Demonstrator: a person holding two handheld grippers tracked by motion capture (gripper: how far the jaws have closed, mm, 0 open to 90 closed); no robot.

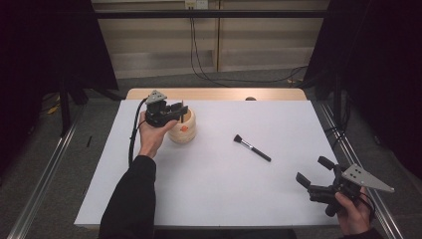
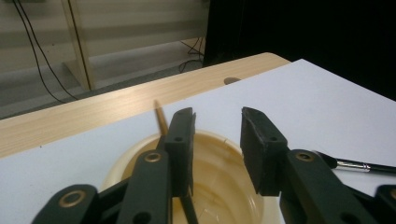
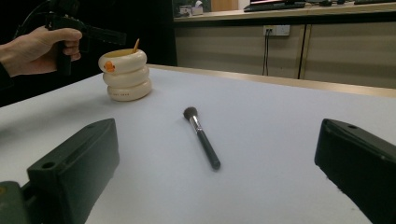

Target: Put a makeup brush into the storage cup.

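The left tool (image 1: pixel 180 110), jaws apart, hovers over the holder (image 1: pixel 182 127); the light, stiff brush (image 1: pixel 252 148) suits a mid-handle grip by the open right tool (image 1: pixel 313 173).

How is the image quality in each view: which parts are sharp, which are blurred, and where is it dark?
High view: even light on the white table, black at both sides, brush fairly sharp. Left gripper view: jaws and cup soft, being close; upper right black. Right gripper view: brush sharp, near jaws blurred, upper left dark behind the cup.
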